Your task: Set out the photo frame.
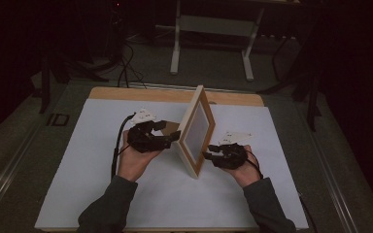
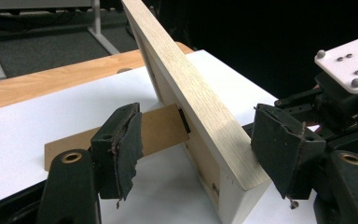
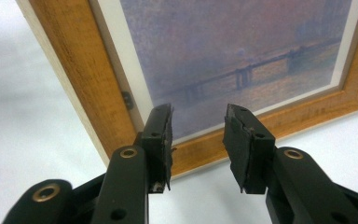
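A wooden frame [image 1: 196,131] stands on edge near the middle of the worktop [image 1: 102,194], on the white sheet [image 1: 272,194] that covers most of it, tilted and seen nearly edge-on in the high view. The left gripper [image 1: 175,137] lies behind the frame, the right gripper [image 1: 208,155] before its glazed face, each held in a hand [image 1: 135,160].

High view: the overall layout, with both forearms in grey sleeves [image 1: 108,206] entering from below, and the bare wooden strip of the worktop beyond the sheet. A white stand [image 1: 213,29] is on the floor beyond.

Left gripper view: the pale edge of the frame [image 2: 200,102] runs between the jaws of the left gripper [image 2: 205,154], which stand wide apart and grip nothing. A brown strut [image 2: 121,137] projects from the back of the frame, its far end resting on the sheet; it passes just behind the left-hand jaw. The right gripper [image 2: 303,100] appears beyond the frame, at the right edge.

Right gripper view: the front of the frame [image 3: 88,84], with an orange-brown moulding, a white mount and a hazy blue-violet picture [image 3: 242,51] of a bridge. The jaws of the right gripper [image 3: 198,140] are moderately open, close to the lower moulding and holding nothing; whether they touch the frame cannot be told.
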Demonstrator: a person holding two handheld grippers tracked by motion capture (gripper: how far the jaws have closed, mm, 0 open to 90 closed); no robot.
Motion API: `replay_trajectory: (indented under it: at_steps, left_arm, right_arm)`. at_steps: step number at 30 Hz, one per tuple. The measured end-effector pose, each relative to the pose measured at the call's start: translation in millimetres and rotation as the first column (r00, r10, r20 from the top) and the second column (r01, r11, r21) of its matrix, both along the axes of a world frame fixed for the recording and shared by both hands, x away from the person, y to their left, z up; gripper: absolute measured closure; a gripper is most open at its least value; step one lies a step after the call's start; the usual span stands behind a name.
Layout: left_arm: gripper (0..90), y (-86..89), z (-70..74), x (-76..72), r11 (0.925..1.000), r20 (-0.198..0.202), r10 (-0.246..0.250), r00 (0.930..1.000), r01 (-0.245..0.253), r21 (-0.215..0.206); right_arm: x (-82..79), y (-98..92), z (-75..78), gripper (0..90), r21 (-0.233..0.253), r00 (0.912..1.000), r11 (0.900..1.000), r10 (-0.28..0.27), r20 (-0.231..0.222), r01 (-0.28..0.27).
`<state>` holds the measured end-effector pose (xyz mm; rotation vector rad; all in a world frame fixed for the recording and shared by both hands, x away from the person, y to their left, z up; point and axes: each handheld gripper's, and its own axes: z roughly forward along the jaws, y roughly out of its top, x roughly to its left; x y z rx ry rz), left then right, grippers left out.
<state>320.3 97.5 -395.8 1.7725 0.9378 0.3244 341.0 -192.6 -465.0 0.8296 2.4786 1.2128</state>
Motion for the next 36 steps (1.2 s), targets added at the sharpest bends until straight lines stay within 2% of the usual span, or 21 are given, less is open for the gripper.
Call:
replay_trajectory:
  at_steps: [7,10,16,19,22,31,36]
  left_arm:
    - [33.1,-13.9,-5.2,-5.5,0.9991,-0.003,0.001,1.0,-0.001,0.042]
    - [30.5,-20.0,-9.7,-5.9,0.9972,-0.002,0.015,0.9999,-0.015,0.073]
    - [24.7,-28.2,-18.3,-5.0,0.9941,-0.006,0.017,0.9998,-0.016,0.107]
    - [30.2,-31.8,-21.2,-5.2,0.993,-0.004,0.023,0.9997,-0.022,0.116]
    - [36.0,-34.9,-25.1,-4.8,0.9955,-0.004,0.021,0.9998,-0.02,0.092]
    - [54.0,-44.4,-30.4,-7.3,0.9957,0.007,0.036,0.9993,-0.036,0.086]
    - [55.7,-44.8,-31.3,-8.2,0.9962,0.005,0.044,0.999,-0.044,0.076]
  right_arm:
    - [-0.4,-4.4,-2.5,61.2,0.005,0.9999,1.0,-0.012,-0.005,0.012]
    - [-0.7,-5.3,-4.2,61.0,0.005,0.9999,1.0,-0.012,-0.008,0.012]
    - [-2.2,-11.3,-8.9,60.7,0.015,0.9996,1.0,-0.023,-0.013,0.023]
    - [-2.0,-14.8,-11.0,60.8,0.018,0.9993,0.999,-0.032,-0.019,0.033]
    - [-2.4,-16.6,-11.3,60.7,0.023,0.9991,0.999,-0.037,-0.022,0.037]
    - [-2.7,-22.5,-13.7,60.8,0.041,0.9978,0.997,-0.059,-0.03,0.06]
    - [-3.0,-23.7,-13.8,60.7,0.048,0.9978,0.997,-0.06,-0.029,0.062]
